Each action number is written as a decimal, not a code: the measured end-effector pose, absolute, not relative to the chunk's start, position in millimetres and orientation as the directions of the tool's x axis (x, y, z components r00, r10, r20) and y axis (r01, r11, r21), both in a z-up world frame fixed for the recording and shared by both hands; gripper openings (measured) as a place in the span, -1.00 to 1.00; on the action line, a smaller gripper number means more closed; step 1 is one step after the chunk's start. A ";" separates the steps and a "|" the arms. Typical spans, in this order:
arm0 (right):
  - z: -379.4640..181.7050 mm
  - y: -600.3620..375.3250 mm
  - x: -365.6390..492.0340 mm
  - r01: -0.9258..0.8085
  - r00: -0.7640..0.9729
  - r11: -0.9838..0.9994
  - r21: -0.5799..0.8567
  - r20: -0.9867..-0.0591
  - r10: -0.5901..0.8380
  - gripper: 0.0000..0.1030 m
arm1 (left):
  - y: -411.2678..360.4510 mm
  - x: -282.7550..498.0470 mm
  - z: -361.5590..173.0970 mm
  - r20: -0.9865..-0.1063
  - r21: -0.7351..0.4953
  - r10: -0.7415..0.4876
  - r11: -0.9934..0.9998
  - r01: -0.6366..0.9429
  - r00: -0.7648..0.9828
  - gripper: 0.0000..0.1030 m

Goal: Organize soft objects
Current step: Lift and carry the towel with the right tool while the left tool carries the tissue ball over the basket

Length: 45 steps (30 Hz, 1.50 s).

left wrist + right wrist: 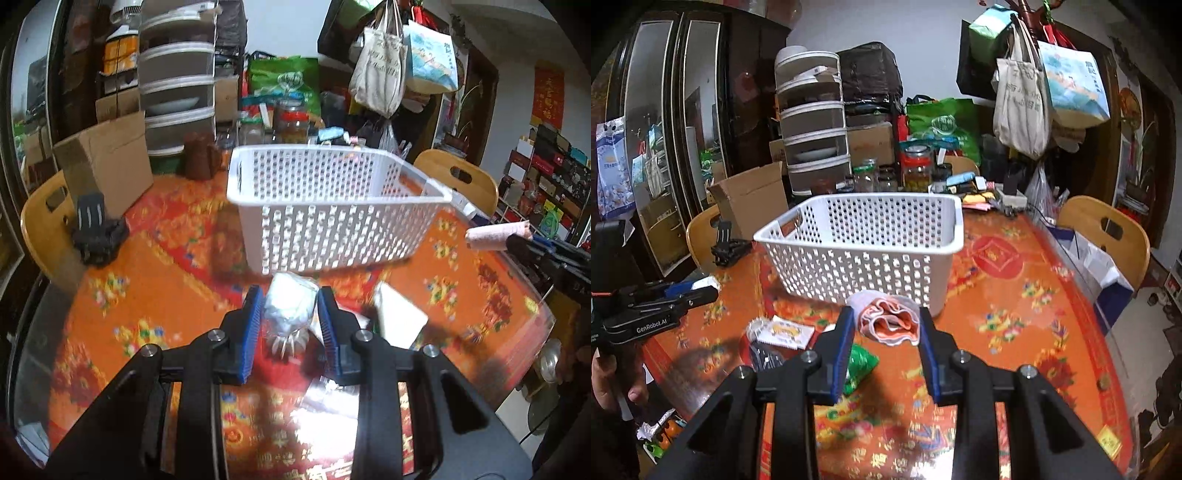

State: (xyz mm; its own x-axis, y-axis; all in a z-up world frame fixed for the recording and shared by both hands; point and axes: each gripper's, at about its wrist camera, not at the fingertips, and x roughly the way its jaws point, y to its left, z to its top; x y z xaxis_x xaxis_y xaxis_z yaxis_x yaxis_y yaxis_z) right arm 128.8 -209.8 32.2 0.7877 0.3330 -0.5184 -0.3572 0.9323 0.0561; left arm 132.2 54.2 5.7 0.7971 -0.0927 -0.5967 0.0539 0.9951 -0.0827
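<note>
Two grippers' fingers (255, 321), each on one soft item; one basket (332, 192).

Both tongs, left (290, 301) and right (886, 321), have black frames, ribbed blue pads, silver screws; one reads "GenRobot.AI".

The left wrist view is smeared by motion: the white basket (332, 206) has streaked holes, and the bench (147, 295) cloth's pattern runs together. The clear packet (290, 306) between the blue pads shows no readable print. A white pack (400, 317) beside it is blurred and partly hidden behind the pad.
</note>
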 end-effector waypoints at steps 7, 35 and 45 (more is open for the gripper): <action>63.4 -193.7 150.5 -0.374 0.800 0.927 0.026 -0.497 0.336 -0.37 | 51.5 165.6 43.9 -0.583 -0.091 -0.118 0.993 0.080 0.804 -0.45; 79.7 -192.4 202.7 -0.373 0.782 0.926 0.054 -0.518 0.346 -0.37 | 15.5 256.8 -38.3 -0.788 -0.083 -0.144 0.988 0.130 0.598 -0.25; 76.6 -208.0 186.4 -0.371 0.788 0.926 0.067 -0.505 0.352 -0.37 | -0.8 297.6 -82.1 -0.842 -0.031 -0.062 0.997 0.067 0.537 0.16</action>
